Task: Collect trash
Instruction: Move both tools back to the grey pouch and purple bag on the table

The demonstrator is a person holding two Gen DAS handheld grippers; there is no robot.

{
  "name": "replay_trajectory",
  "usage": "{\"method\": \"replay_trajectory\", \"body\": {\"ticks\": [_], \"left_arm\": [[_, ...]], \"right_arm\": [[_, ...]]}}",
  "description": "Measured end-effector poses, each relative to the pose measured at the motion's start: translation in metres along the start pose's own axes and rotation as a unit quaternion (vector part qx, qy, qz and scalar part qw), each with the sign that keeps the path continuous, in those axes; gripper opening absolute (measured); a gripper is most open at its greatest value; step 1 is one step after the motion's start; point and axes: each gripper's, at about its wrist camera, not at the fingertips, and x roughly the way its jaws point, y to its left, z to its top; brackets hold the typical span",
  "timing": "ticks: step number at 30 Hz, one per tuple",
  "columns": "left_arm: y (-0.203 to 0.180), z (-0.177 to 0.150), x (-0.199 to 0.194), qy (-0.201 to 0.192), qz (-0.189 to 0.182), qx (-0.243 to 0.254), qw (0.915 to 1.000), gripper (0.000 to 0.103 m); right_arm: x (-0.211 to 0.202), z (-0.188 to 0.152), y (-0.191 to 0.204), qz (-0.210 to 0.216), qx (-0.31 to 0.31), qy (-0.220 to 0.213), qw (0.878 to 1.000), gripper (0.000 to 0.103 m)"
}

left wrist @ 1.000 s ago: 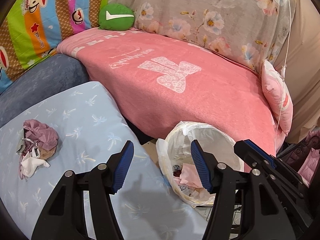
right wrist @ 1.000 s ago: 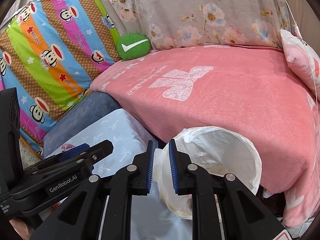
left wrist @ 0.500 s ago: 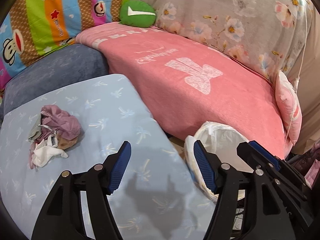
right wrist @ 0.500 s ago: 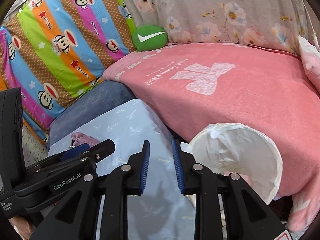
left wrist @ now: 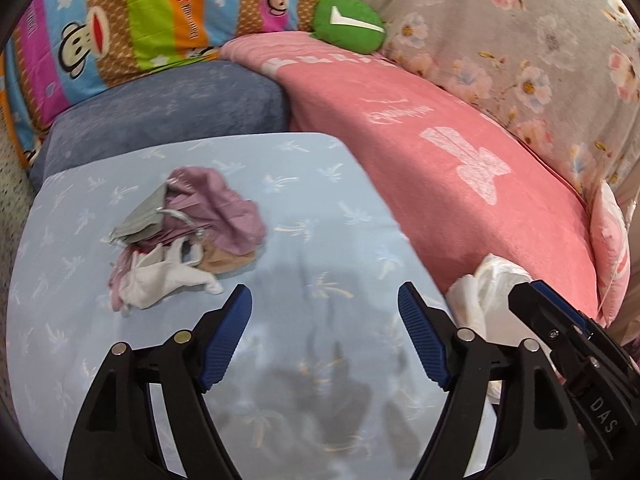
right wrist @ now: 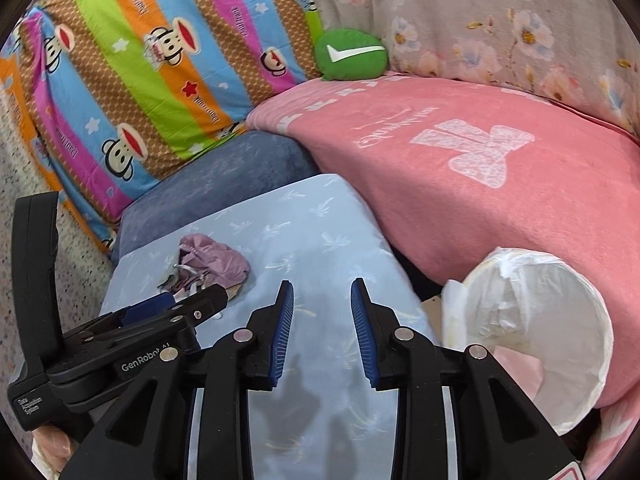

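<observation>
Pink blanket (right wrist: 460, 200) – floral drape (right wrist: 500, 20) behind, striped monkey cushion (right wrist: 140, 60) left.

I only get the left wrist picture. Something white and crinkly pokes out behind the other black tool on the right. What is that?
Observer: The right wrist view shows it whole: a round bin lined with a white bag, its mouth open toward the camera.
Operator: Is anything in it?
Observer: Yes, a pale pink scrap lies low inside.
Operator: And that other tool, is it carrying something?
Observer: No. The right gripper is open with nothing between its pads. Its jaws have just been opening.
</observation>
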Motion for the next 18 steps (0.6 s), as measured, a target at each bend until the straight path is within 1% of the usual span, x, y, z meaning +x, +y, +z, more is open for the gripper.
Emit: {"method": "replay_trajectory", "body": {"ticks": [6,8,12,18], "left_arm": [[0.046,-0.002,0.003,0.006,0.023,-0.034,0.9991,0.075],[0.063,-0.001,0.004,0.007,0.032,-0.047,0.9983,0.077],[0.093,0.002,0.007,0.008,0.051,-0.07,0.9962,0.085],[0.13,0.014,0.02,0.014,0.069,-0.092,0.9933,0.086]], "right_arm": [[0.026,0.0,0.037,0.015,-0.023,0.018,0.999,0.031],[0.035,0.0,0.049,0.019,-0.028,0.023,0.999,0.031],[0.057,0.004,0.069,0.027,-0.04,0.033,0.998,0.032],[0.09,0.009,0.094,0.038,-0.054,0.049,0.997,0.035]]}}
